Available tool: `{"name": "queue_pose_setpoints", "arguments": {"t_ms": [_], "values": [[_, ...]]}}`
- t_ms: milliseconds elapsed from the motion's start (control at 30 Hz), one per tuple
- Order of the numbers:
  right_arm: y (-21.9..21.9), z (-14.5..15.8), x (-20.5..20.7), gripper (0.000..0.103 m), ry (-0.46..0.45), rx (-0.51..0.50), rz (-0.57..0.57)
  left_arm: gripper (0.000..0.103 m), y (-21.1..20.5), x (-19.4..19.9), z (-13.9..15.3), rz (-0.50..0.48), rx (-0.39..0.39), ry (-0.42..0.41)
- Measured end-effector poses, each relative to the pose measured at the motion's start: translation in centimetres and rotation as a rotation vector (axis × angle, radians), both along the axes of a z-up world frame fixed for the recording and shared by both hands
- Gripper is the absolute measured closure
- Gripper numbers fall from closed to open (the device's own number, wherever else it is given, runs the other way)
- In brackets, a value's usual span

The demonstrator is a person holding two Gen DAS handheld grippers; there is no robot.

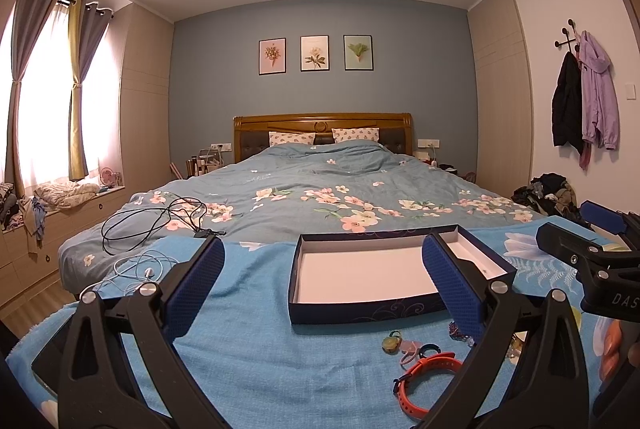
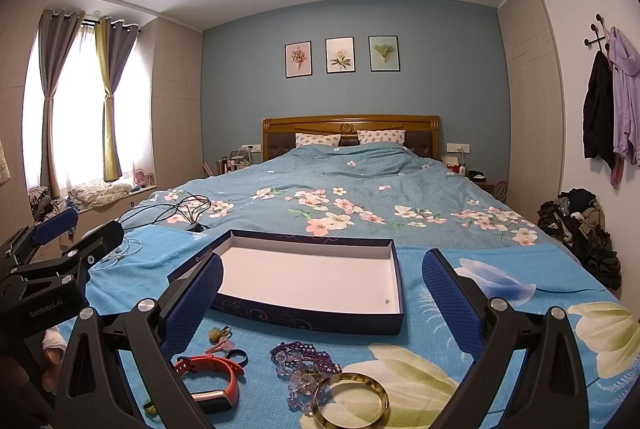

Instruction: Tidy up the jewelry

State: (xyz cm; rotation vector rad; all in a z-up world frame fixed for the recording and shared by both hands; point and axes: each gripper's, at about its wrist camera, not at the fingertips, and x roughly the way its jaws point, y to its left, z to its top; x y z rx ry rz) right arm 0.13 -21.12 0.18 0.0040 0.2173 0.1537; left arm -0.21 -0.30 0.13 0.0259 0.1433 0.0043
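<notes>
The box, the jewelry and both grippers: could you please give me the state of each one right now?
Box: open, no jewelry inside, flat on the blanket.
Orange band: on the blanket, outside the box.
Bangle: lying flat, outside the box.
Purple beads: heaped beside the bangle.
Black ring: on the blanket.
Left gripper: open, holding nothing.
Right gripper: open, holding nothing.

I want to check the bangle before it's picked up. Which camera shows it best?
The right wrist view: the translucent bangle lies whole on the blue blanket, near the purple beads. In the left wrist view it is almost entirely hidden behind a finger.
</notes>
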Motion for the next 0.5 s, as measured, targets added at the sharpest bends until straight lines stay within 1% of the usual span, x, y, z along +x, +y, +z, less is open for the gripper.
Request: {"name": "queue_pose_setpoints", "arguments": {"t_ms": [500], "values": [[-0.22, -0.16, 0.11, 0.007, 0.009, 0.004, 0.004, 0.006, 0.04, 0.18, 0.01, -0.007, 0.001, 0.008]]}}
